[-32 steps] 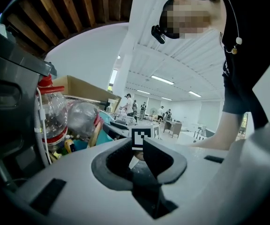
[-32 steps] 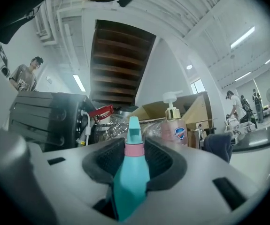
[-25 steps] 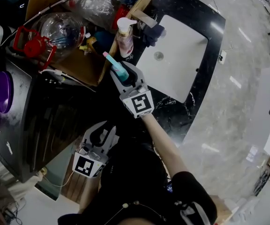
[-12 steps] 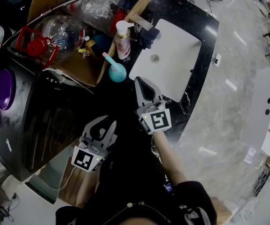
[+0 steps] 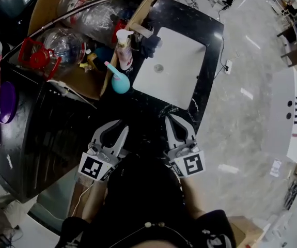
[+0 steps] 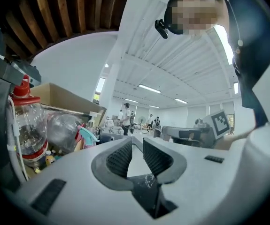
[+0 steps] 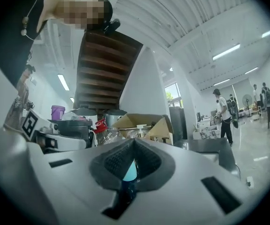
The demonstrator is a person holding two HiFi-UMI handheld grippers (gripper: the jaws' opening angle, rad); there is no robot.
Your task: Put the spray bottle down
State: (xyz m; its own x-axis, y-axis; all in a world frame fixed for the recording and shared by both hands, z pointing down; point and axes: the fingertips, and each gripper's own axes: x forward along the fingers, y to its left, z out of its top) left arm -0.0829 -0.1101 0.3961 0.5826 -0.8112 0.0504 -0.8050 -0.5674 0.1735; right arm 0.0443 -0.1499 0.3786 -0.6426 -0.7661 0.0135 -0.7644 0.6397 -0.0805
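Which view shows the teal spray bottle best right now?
Head view: the spray bottle stands whole on the counter beside the cardboard box. Right gripper view shows a teal sliver past shut jaws; left gripper view, only its top.

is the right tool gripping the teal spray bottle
No, the spray bottle stands alone on the black counter, well clear of the right tool, whose jaws have just closed with nothing between them.

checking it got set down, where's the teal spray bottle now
Head view: the teal spray bottle stands on the black counter left of centre, between the cardboard box and the white sink, just below the pump bottle.
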